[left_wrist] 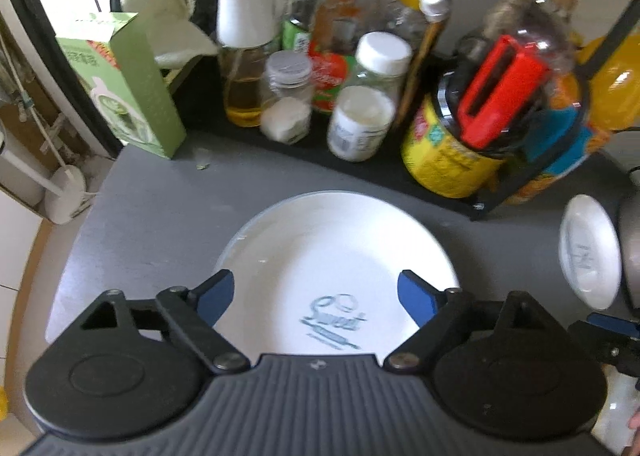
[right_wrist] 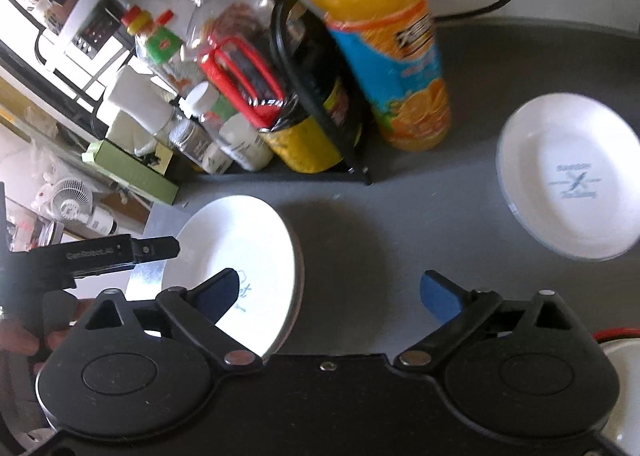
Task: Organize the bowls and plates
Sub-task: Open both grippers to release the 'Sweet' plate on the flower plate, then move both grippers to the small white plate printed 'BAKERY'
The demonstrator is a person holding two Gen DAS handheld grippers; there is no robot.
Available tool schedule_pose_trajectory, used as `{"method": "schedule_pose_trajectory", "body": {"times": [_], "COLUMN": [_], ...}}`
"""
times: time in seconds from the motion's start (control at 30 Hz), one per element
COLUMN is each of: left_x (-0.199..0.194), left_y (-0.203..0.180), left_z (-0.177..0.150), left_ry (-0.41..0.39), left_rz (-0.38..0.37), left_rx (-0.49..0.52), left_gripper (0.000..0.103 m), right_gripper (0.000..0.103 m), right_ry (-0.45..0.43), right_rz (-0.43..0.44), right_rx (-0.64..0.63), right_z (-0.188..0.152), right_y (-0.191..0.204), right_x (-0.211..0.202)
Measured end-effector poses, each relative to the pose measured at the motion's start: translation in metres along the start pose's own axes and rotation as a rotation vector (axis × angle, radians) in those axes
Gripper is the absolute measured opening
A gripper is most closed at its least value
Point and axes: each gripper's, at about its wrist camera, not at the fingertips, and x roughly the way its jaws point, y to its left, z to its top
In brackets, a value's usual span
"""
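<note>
Plate (left_wrist: 320,256) below wide-open, empty claw (left_wrist: 316,296)

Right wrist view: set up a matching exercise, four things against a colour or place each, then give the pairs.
Things:
1. juice bottle
2. small plate
3. "Sweet" plate
4. green box

Descriptions:
A. lying flat left of the rack
B. orange with a blue label
C. white, far right on the counter
D. white, partly behind the gripper's left jaw

Pairs: 1-B, 2-C, 3-D, 4-A
</note>
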Motion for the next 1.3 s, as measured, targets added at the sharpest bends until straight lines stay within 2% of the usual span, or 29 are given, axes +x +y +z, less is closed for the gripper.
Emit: {"method": "schedule_pose_trajectory", "body": {"times": [0.13, 0.2, 0.27, 0.43, 0.53, 1.03, 1.3], "left_x": [-0.012, -0.019, -0.024, -0.033, -0.038, -0.055, -0.055], "left_y": [-0.013, -0.022, -0.031, -0.046, -0.055, -0.105, -0.138], "left_z": [-0.003, -0.004, -0.007, -0.011, -0.015, -0.029, -0.033], "left_ry": [-0.016, -0.027, -0.051, -0.057, -0.067, -0.111, -0.107], "left_rz": [-0.033, -0.007, 0.002, -0.030, -0.039, -0.141, -0.152], "left_rx": [-0.006, -0.002, 0.020, 0.027, 0.033, 0.081, 0.127], "left_gripper": [0.095, 0.098, 0.098, 0.099, 0.103, 0.103, 0.103], "right_gripper": [0.100, 0.101, 0.101, 0.101, 0.101, 0.103, 0.103], "right_ry": [-0.022, -0.032, -0.046, -0.076, -0.092, -0.175, -0.196], "right_rz": [-0.006, -0.006, -0.005, 0.007, 0.010, -0.017, -0.069], "right_rx": [-0.004, -0.003, 0.001, 0.021, 0.024, 0.076, 0.099], "right_z": [-0.003, -0.005, -0.006, -0.008, -0.008, -0.009, -0.015], "right_y": [-0.008, -0.012, -0.015, -0.025, -0.030, -0.070, -0.093], "right_x": [-0.011, -0.017, -0.024, -0.040, -0.049, -0.086, -0.102]}}
